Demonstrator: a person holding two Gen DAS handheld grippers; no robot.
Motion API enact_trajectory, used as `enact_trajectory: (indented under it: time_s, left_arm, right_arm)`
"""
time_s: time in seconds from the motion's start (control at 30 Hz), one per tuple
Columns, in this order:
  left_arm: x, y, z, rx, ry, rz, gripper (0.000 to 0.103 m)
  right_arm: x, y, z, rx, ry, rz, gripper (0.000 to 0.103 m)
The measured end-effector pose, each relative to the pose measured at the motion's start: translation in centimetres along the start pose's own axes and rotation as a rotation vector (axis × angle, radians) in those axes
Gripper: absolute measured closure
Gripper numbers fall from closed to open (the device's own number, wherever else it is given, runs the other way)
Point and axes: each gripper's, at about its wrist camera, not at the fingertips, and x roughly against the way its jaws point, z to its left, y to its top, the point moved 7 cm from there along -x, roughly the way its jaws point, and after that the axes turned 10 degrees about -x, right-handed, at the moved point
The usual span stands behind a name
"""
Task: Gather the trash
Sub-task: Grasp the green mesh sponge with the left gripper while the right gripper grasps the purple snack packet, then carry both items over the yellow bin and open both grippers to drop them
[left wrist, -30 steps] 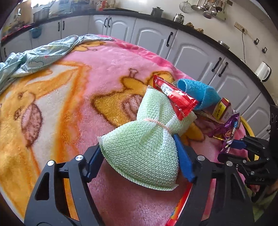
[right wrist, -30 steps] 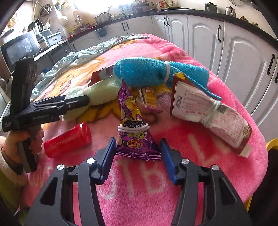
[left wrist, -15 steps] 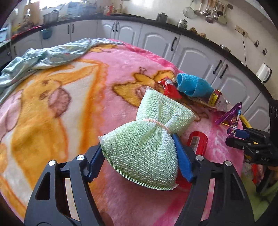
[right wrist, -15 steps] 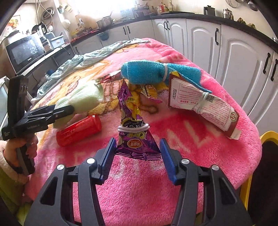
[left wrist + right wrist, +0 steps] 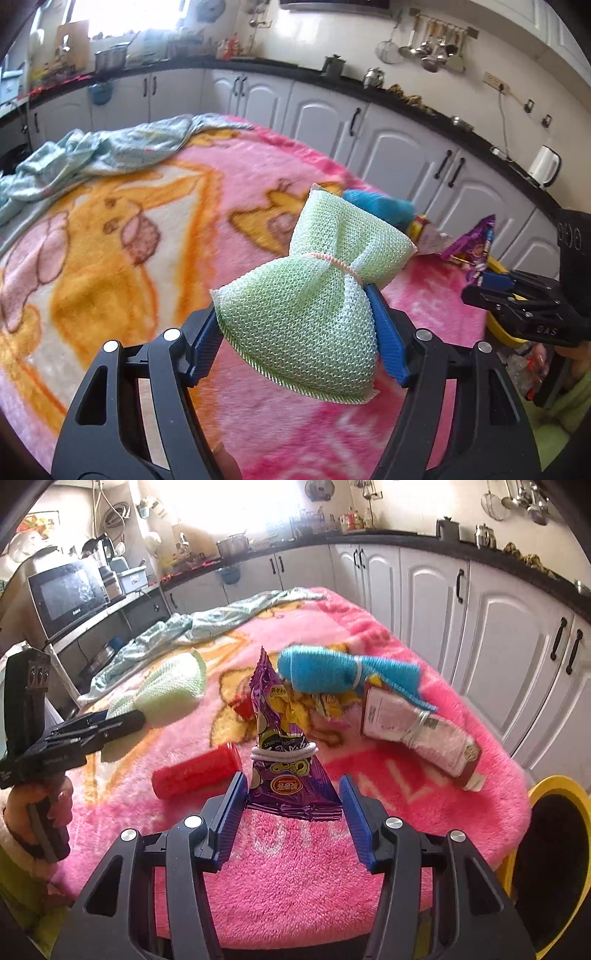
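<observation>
Your left tongs (image 5: 295,328) are clamped on the green mesh sponge (image 5: 314,280), held up above the pink blanket (image 5: 258,177) covering the table. Only its near half sits between the pads, so a quick swing could, I judge, let the soft bundle slip out.

Further right, your right tongs (image 5: 291,805) grip the purple snack packet (image 5: 284,746) by its flat bottom edge; it stands upright, and that slick foil could slide free if the hold loosens.

On the blanket beyond lie the red can (image 5: 195,773), the blue rolled cloth (image 5: 332,672) and the banded white wrapper (image 5: 417,731).

The yellow bin (image 5: 554,786) sits at the far right, just off the table edge; dropping early would miss it.
</observation>
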Motion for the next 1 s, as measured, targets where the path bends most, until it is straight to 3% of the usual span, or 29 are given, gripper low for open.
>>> enact_trajectory:
  time_s: [0.47,1.0]
  left_arm:
    - [0.3,4.0,-7.6,-0.097,-0.085,-0.060,0.040]
    - [-0.7,7.8,-16.9,-0.228,-0.193,-0.099,0.040]
  right_arm:
    - [6.6,2.6,-2.2,-0.022,-0.048,-0.119,0.053]
    - [13.3,2.4,-8.2,-0.109,-0.114,-0.216,0.053]
